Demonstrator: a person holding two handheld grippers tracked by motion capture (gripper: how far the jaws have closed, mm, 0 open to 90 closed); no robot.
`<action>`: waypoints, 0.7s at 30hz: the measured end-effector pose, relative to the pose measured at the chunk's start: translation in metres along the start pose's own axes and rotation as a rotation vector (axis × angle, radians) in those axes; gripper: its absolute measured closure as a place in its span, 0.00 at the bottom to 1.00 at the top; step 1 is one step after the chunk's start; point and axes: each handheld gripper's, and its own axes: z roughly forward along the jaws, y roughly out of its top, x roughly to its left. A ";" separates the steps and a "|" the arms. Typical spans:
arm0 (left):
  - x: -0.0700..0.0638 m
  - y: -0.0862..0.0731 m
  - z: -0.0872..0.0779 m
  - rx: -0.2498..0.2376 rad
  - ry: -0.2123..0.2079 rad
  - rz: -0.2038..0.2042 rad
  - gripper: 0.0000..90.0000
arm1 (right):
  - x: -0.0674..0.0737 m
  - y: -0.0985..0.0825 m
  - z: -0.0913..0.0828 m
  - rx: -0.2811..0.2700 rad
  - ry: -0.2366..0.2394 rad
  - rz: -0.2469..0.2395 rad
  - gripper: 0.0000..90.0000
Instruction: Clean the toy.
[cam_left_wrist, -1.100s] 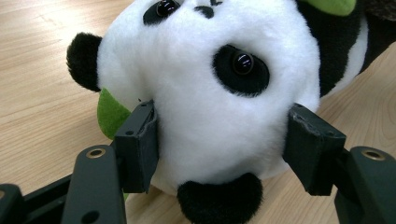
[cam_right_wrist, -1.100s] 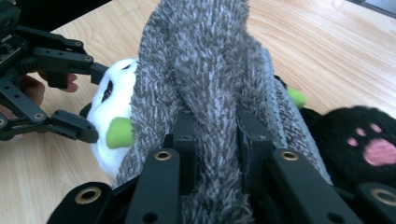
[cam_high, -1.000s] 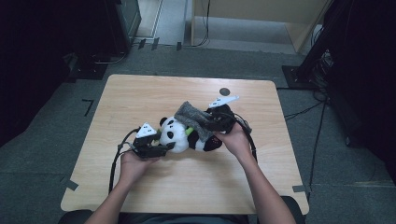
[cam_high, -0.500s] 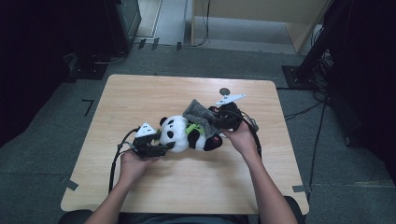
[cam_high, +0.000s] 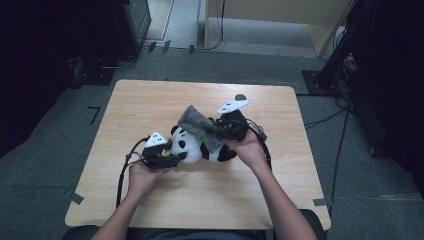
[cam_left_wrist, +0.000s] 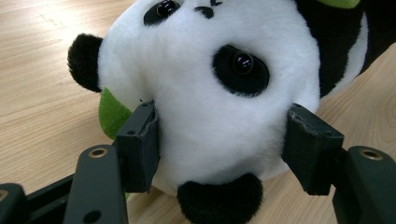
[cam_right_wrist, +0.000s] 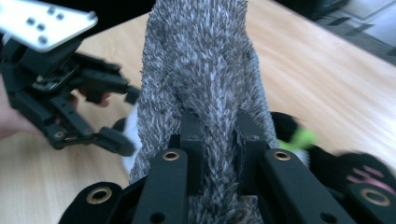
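Black pads of the left hand-held gripper (cam_left_wrist: 224, 154) clamp the head of the panda plush (cam_high: 192, 145), which lies mid-desk (cam_high: 150, 100). To the panda's right, the right hand-held gripper (cam_right_wrist: 218, 140) pinches the grey fuzzy cloth (cam_high: 200, 125) draped over its body. If that narrow pinch slips on the fleece, the cloth could slide free, or a hard pull could drag the panda from the left clamp.

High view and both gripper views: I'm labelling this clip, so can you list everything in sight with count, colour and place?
Panda toy: one, black and white with green bits, lying mid-table.
Cloth: one, grey and fuzzy, draped over the panda toy.
Table: one, light wood, centre of a grey floor.
Left gripper: one, black, jaws pressed on the panda toy's head.
Right gripper: one, black, jaws pinched on the cloth.
Hands: two, left hand, right hand.
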 end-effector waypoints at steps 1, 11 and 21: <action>-0.001 0.000 0.000 0.000 0.002 0.003 0.40 | 0.004 0.000 0.012 0.032 0.019 -0.017 0.87; -0.001 -0.001 0.001 0.003 0.008 -0.007 0.43 | -0.014 -0.007 0.033 0.069 0.033 0.006 0.87; 0.000 0.004 0.002 0.026 0.016 -0.023 0.46 | -0.031 -0.005 0.039 0.063 -0.036 0.036 0.86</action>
